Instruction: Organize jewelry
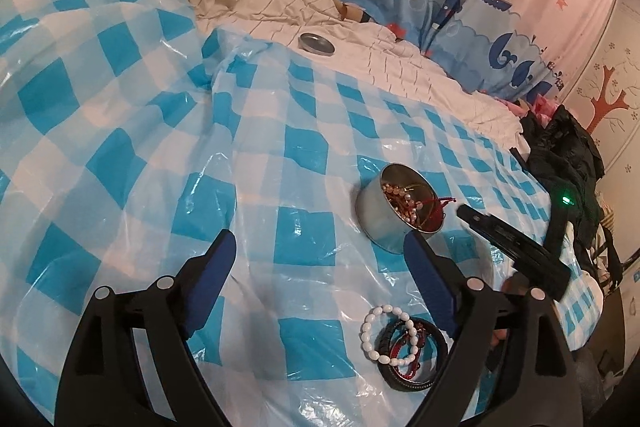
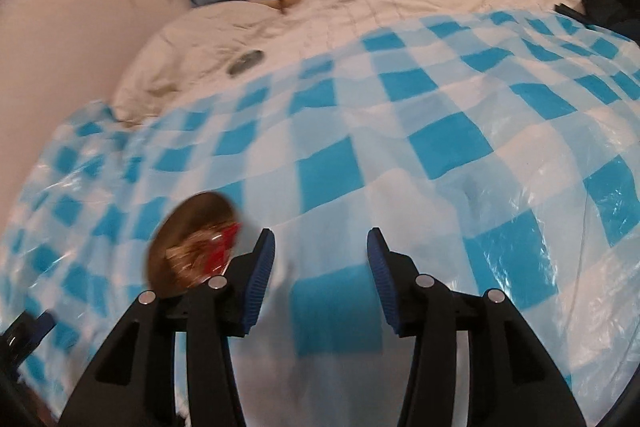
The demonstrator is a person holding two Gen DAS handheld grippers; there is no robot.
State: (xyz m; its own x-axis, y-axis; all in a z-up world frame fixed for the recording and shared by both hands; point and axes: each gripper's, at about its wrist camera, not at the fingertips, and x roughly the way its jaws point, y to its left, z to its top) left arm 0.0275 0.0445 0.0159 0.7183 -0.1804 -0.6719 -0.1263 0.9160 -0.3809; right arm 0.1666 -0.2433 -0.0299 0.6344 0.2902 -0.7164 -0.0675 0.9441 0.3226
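The tin [image 1: 400,211] stands open on the checked sheet [image 1: 160,155], already holding beads, so it likely serves as the store; three bracelets [image 1: 404,345] lie loose beside the left gripper [image 1: 320,259], whose fingers are spread empty; the right gripper [image 2: 320,267] is likewise spread, holding nothing.

Open passage is offered by the wide blue-and-white checked plastic sheet [image 1: 160,155] spread over the bed. It is interrupted by the round silver metal tin [image 1: 394,213] of beads, the pile of white-bead and black braided bracelets [image 1: 404,343] near it, and the flat round metal lid [image 1: 317,44] farther back.
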